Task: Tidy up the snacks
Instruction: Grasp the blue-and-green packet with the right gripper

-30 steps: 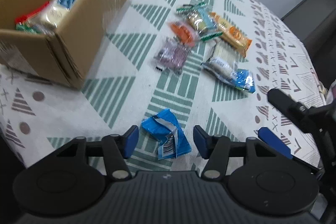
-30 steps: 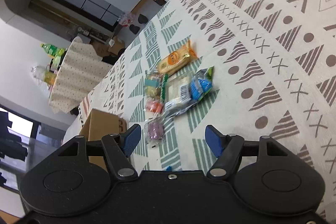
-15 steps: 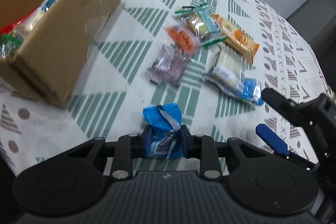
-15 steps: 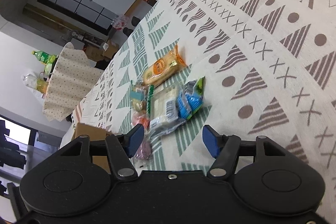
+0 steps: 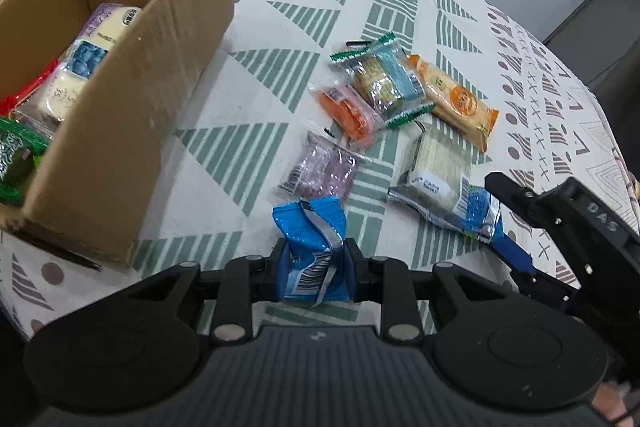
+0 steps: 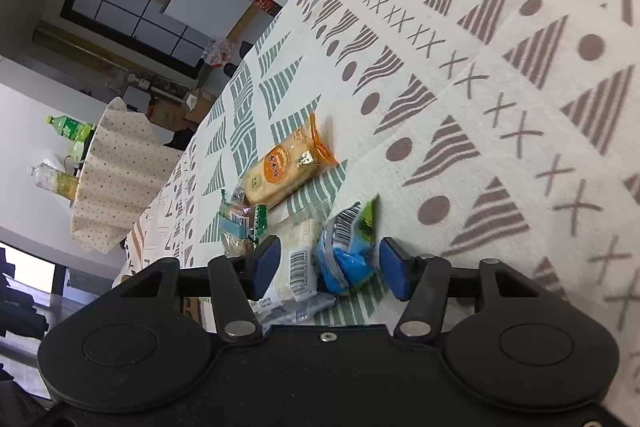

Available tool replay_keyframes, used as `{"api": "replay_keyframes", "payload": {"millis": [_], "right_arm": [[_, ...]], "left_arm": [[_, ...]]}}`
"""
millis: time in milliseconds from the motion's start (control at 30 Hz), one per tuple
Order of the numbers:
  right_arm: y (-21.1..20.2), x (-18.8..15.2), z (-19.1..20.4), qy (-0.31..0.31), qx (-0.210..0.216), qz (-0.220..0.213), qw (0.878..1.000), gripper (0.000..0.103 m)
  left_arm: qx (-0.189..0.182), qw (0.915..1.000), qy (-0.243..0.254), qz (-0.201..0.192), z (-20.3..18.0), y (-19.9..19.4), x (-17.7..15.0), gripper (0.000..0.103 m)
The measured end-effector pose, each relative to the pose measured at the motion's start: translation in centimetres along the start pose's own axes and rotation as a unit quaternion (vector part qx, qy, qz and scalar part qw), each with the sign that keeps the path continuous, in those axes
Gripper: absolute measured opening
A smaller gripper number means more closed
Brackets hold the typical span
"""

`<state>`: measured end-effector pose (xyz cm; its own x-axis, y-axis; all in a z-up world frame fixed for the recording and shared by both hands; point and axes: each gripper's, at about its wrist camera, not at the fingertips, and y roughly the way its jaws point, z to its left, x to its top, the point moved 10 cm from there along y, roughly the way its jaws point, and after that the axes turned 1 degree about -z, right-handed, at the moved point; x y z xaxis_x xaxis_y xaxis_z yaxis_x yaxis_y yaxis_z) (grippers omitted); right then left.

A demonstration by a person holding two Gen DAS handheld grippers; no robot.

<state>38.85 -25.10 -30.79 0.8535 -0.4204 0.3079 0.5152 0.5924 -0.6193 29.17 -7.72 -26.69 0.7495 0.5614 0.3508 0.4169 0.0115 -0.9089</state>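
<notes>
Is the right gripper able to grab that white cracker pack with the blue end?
Probably yes. The right gripper is open, its fingers either side of the cracker pack's blue end, nothing between. The left gripper is busy holding a blue packet.

Glossy foil blue wrapper [image 5: 310, 251]; matt corrugated cardboard box [image 5: 120, 131]; printed cloth tablecloth [image 5: 256, 39]

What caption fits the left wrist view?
Left claw shut on blue snack packet, beside cardboard box.
</notes>
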Motion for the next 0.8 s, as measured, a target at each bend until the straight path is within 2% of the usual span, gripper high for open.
{"api": "replay_keyframes", "payload": {"millis": [33,67,100,167,367,800], "right_arm": [[0.2,-0.1,-0.1,-0.002,-0.001,0.002,1.0,0.048],[0.3,-0.2,-0.2,-0.005,-0.004,0.004,1.0,0.04],[0.4,-0.3,-0.4,-0.006,-0.01,0.005,1.0,0.027],[0.3,-0.2,-0.8,-0.002,-0.016,0.006,1.0,0.024],[-1.5,-0.5,-0.8,-0.011,-0.034,-0.005,0.999,0.023],[-6.5,-1.0,2.6,-0.053,-0.026,-0.041,0.997,0.023]], "left_arm": [[-0.001,1.0,0.001,-0.002,0.1,-0.2,0.2,0.027],[-0.001,1.0,0.002,-0.004,0.1,-0.3,0.4,0.027],[-0.001,1.0,0.001,-0.005,0.2,-0.4,0.5,0.027],[-0.002,1.0,-0.001,-0.006,0.4,-0.7,0.7,0.027],[-0.014,0.9998,0.004,-0.017,0.3,-2.3,1.0,0.027],[-0.057,0.9973,0.026,-0.039,0.1,-6.6,1.2,0.027]]}}
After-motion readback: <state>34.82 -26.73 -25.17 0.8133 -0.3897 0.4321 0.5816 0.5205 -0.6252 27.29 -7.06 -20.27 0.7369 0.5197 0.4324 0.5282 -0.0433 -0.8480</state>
